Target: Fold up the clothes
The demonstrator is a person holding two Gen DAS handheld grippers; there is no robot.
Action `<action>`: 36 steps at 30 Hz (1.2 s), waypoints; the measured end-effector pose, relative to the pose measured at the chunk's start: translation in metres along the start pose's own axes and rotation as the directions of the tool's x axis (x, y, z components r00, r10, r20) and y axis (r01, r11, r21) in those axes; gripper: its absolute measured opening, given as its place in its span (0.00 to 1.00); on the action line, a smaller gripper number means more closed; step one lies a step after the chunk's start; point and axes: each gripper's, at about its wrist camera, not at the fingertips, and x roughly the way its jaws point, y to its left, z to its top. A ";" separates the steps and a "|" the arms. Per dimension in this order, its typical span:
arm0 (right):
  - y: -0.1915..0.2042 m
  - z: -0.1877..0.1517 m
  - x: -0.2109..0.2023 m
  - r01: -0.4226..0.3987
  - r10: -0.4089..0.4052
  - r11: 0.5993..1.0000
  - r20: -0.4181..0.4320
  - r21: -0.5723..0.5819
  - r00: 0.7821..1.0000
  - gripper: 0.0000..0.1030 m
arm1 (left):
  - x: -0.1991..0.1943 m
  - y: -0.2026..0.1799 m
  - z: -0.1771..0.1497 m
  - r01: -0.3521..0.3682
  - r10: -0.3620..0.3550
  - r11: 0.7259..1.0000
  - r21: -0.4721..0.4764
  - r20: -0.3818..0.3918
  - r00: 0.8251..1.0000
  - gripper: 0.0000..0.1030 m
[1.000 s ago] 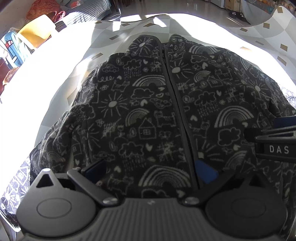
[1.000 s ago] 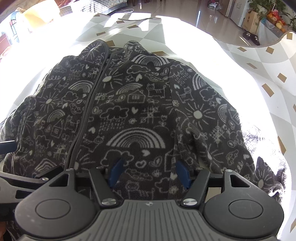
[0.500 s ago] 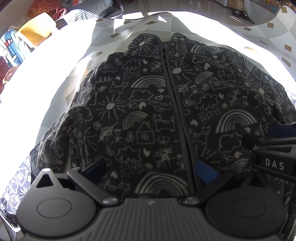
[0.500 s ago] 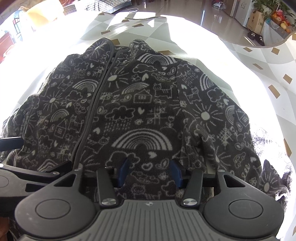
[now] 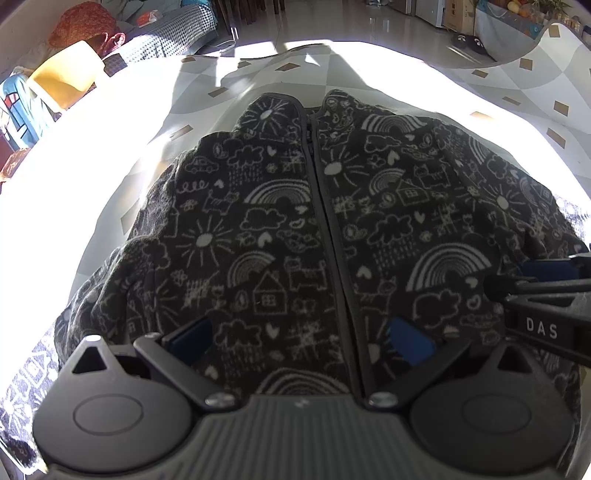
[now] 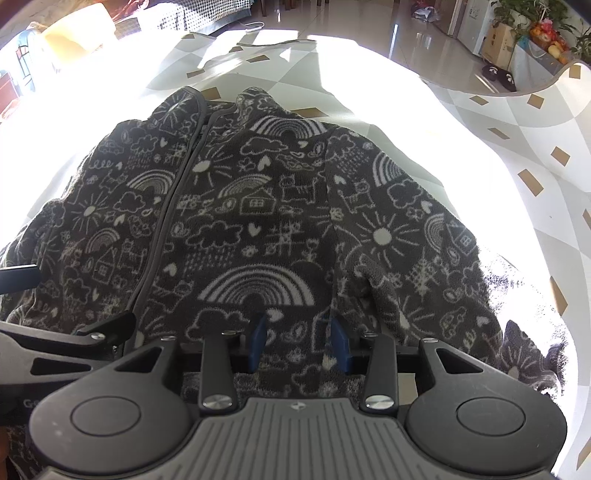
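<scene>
A dark grey fleece jacket (image 5: 295, 229) with white doodles of rainbows, suns and houses lies flat on the table, zipper shut, collar at the far end. It also shows in the right wrist view (image 6: 258, 221). My left gripper (image 5: 299, 339) is open wide over the near hem, its blue pads (image 5: 408, 341) either side of the zipper. My right gripper (image 6: 299, 341) has its jaws narrowed on the near hem fabric right of the zipper. The right gripper also shows at the right edge of the left wrist view (image 5: 543, 295).
The jacket lies on a white and grey diamond-patterned cloth (image 5: 258, 74), brightly sunlit. A yellow chair (image 5: 62, 81) and a checked sofa (image 5: 173, 33) stand beyond the far left. Glossy floor and slippers (image 6: 498, 74) lie at the far right.
My right gripper's jaws have closed in step by step on the hem fabric. The left gripper stays open, and both cameras have drawn back slightly from the jacket.
</scene>
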 end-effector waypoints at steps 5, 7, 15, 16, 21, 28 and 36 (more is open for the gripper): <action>-0.006 -0.002 -0.003 0.009 -0.009 1.000 0.002 0.006 1.000 0.37 | -0.002 -0.005 0.001 -0.006 0.005 1.000 0.007 0.008 1.000 1.00; -0.009 -0.003 -0.004 0.011 -0.011 1.000 0.003 0.010 1.000 0.37 | -0.002 -0.007 0.000 -0.009 0.009 1.000 0.010 0.009 1.000 1.00; -0.019 -0.007 -0.010 0.023 -0.023 0.999 0.011 0.031 1.000 0.37 | -0.002 -0.011 -0.001 -0.015 0.015 1.000 0.010 0.003 1.000 1.00; -0.021 -0.007 -0.011 0.025 -0.026 0.999 0.011 0.035 1.000 0.37 | -0.002 -0.011 -0.001 -0.014 0.014 1.000 0.005 0.002 1.000 1.00; -0.028 -0.010 -0.013 0.032 -0.032 0.998 0.000 0.058 0.999 0.37 | -0.003 -0.013 -0.001 -0.010 0.010 1.000 -0.007 -0.005 1.000 1.00; -0.036 -0.016 -0.018 0.040 -0.040 0.997 -0.002 0.068 0.999 0.38 | -0.004 -0.018 -0.002 -0.011 0.011 1.000 -0.001 -0.003 1.000 1.00; -0.044 -0.021 -0.021 0.042 -0.042 0.996 -0.004 0.077 0.999 0.38 | -0.005 -0.023 -0.002 -0.014 0.014 1.000 0.006 -0.001 1.000 1.00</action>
